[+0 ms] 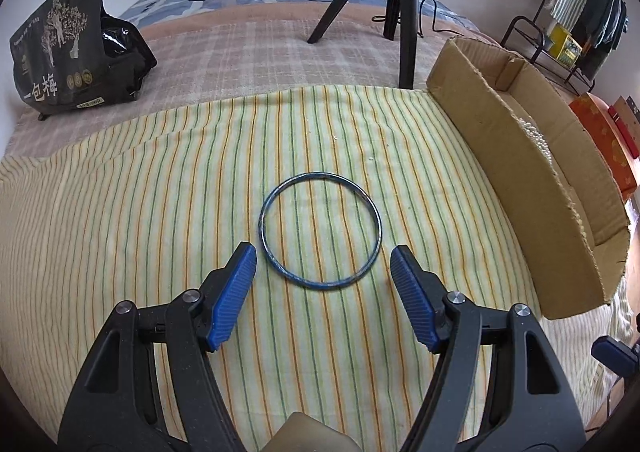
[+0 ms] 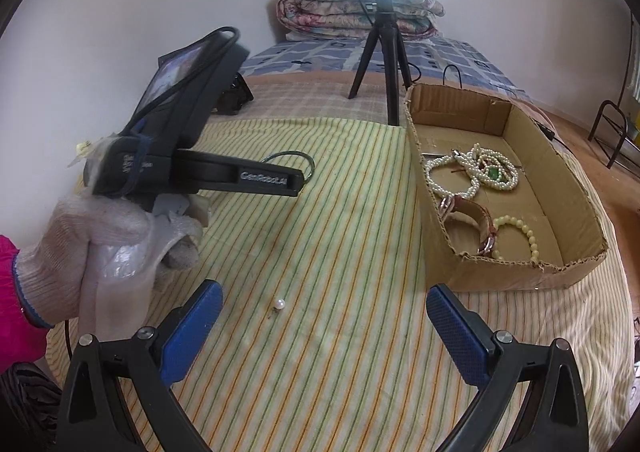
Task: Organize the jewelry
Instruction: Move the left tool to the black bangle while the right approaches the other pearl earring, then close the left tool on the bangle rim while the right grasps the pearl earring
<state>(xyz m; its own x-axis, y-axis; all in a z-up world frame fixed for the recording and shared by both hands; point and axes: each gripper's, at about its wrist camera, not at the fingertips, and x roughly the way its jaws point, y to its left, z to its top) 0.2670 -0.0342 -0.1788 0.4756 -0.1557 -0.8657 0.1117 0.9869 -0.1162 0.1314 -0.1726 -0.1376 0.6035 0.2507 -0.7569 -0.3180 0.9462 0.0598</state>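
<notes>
While the left gripper hangs over the striped cloth, its blue pads stand wide apart with nothing between them, and the thin blue bangle lies flat on the cloth just beyond the fingertips, its near rim sitting between the two tips. To the right stands the cardboard box, well clear of the bangle. Over on the right wrist view, the right gripper is spread wide too, holding nothing, and a single loose pearl rests on the cloth between its fingers. A gloved hand carries the other tool at the left. Inside the box lie pearl strands, a watch and a pale bead bracelet. A tripod stands behind the cloth.
</notes>
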